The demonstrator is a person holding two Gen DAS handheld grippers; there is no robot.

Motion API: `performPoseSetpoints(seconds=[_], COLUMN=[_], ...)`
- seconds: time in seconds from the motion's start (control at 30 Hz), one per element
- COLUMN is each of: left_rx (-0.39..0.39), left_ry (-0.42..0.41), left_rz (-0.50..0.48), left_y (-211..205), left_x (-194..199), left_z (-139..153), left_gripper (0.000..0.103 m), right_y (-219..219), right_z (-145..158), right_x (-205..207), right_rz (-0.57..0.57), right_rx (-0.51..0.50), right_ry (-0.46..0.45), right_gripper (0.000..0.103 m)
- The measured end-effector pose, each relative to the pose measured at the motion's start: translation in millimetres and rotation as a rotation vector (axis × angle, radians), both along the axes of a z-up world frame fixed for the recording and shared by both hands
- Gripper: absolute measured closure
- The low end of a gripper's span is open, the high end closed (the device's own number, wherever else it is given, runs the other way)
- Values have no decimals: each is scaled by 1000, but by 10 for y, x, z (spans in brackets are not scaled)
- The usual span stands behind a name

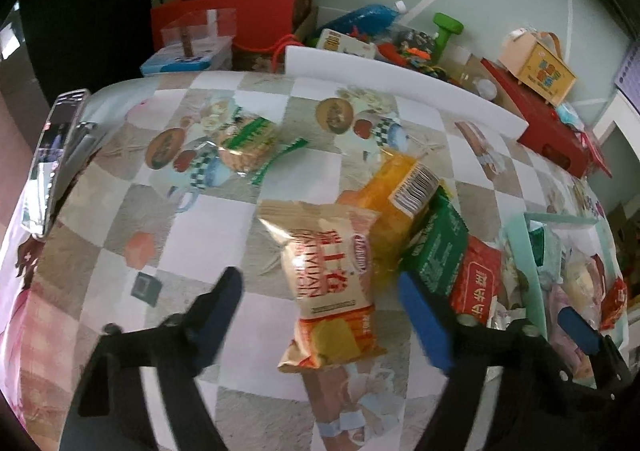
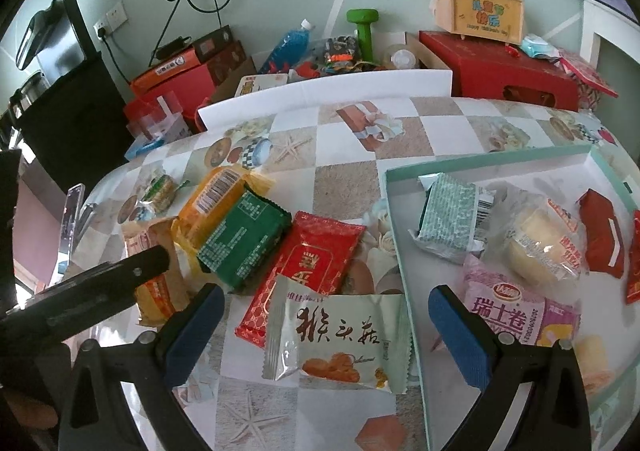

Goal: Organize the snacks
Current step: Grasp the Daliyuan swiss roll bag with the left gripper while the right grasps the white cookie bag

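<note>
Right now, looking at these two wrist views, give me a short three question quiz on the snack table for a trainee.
1. True or false: the pale green packet lies fully inside the teal tray.
2. Which lies between the jaws of the left gripper? A: beige packet. B: green packet. C: red packet.
3. Fill in: the dumbbell by the wall is ____.
Key: 1 false; 2 A; 3 green.

You see a beige-and-orange snack bag lying flat beside overlapping yellow, green and red packets; a pale green packet leans against the mint tray's wall.
</note>
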State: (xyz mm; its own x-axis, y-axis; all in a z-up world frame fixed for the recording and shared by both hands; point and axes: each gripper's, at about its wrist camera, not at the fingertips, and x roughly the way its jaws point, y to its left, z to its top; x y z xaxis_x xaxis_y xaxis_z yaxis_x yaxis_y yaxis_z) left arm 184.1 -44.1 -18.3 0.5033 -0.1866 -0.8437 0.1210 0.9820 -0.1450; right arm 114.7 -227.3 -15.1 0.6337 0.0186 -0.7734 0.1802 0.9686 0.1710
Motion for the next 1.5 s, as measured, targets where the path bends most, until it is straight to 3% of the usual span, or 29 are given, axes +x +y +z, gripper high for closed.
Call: performPoseSetpoints(seconds=[0.07,0.13,0.3,0.9,1.3,1.5], left_rx=[-2,-12,-16,-52,-89,-94], left_ry=[1,2,15,120,171,177], left_rz=[-12,-23,-17,-8,-1,2], left_y=[-25,-39,-13,148,257,263], left_x=[-3,-7,1,-143,-249,-249], left_z=[-13,-24,-51,-97,-153,-158], left_gripper=[36,56,65,66,66,66], right_y=[9,8,-2,71,202,243], right_z=[-6,-2,-9,-11,-66,-173], right_x=[6,6,11,19,37,62], right_rz=[2,3,-2,37,109,122], right_rx=[0,-1,3,-33,-59,-80], right_ry=[2,0,3,20,44,95], right_gripper=[0,0,0,0,25,25])
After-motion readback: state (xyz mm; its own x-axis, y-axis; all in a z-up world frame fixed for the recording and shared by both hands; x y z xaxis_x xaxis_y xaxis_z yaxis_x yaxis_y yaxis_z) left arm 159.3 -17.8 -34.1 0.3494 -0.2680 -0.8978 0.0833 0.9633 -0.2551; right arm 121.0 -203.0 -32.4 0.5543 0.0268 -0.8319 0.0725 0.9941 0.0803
